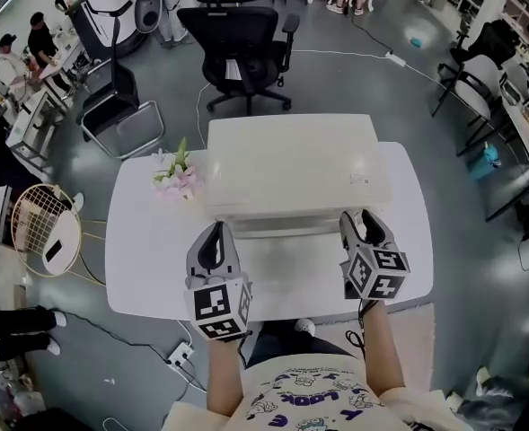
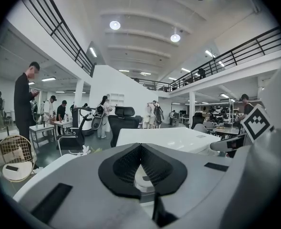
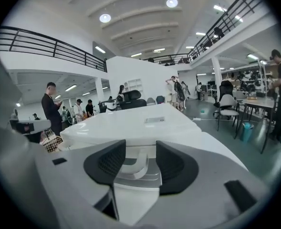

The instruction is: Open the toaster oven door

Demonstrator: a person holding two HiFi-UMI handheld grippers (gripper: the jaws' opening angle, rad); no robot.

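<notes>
A white toaster oven point(image 1: 291, 164) stands on the white table point(image 1: 147, 259), its front facing me. A pale door handle point(image 1: 286, 229) runs along that front. My right gripper point(image 1: 358, 225) is open at the handle's right end; in the right gripper view the curved handle end point(image 3: 139, 162) lies between the two dark pads point(image 3: 112, 162) of the right gripper point(image 3: 141, 159). My left gripper point(image 1: 217, 233) sits near the oven's front left corner. The left gripper point(image 2: 141, 149) has its tips together and grips nothing, with the oven point(image 2: 169, 137) beyond it.
A small bunch of pink flowers point(image 1: 179, 176) stands at the oven's left. A black office chair point(image 1: 237, 48) is behind the table. A round wire basket point(image 1: 39, 232) sits on the floor at the left. People stand far off at desks point(image 2: 26, 104).
</notes>
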